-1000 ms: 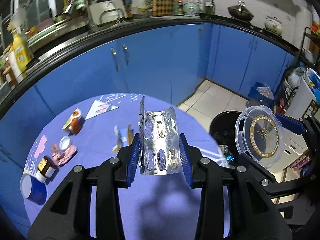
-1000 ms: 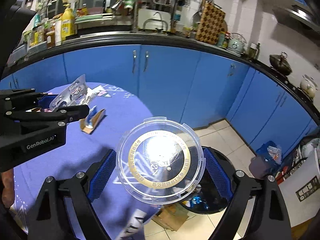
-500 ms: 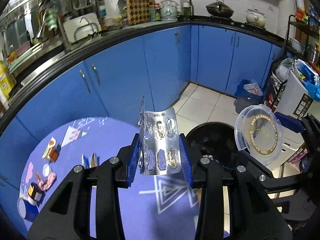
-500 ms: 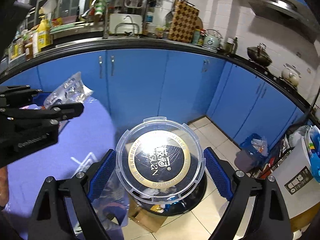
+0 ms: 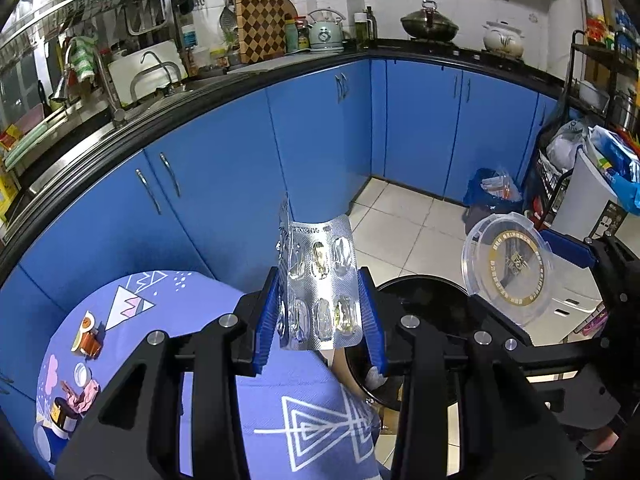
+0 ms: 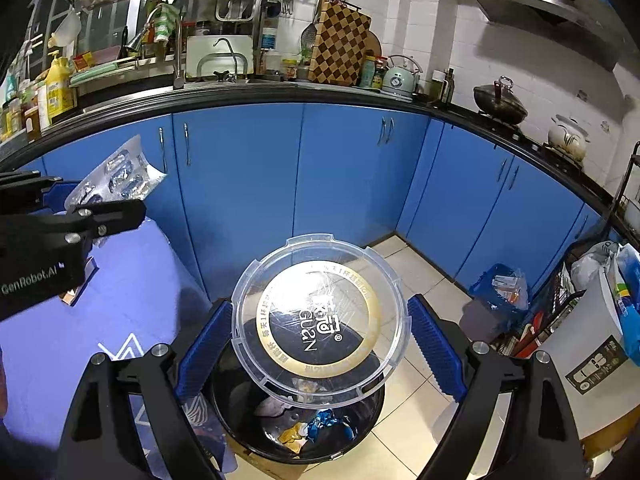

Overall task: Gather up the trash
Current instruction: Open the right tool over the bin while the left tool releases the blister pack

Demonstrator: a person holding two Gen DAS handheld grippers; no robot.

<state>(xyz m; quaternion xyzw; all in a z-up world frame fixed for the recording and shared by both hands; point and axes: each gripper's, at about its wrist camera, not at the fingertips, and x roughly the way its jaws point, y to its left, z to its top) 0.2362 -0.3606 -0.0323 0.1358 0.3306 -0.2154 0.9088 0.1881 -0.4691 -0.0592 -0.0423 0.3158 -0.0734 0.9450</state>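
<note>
Blue cabinets behind; left tool [image 5: 320, 316] grips blister pack [image 5: 320, 296], right tool [image 6: 320, 344] lid [image 6: 320, 316] over bin [image 6: 296, 436].

A round table [image 5: 208, 304] covered in a purple cloth printed with white triangles carries a few small things near its far left edge: an orange-and-white packet [image 5: 86, 334], a small white cap [image 5: 81, 374], a crumpled pink wrapper [image 5: 86, 394] and a little dark jar [image 5: 62, 414]. Beside the table, a black trash bin [image 6: 298, 436] with scraps inside stands on the pale tiled floor [image 5: 404, 224].
</note>
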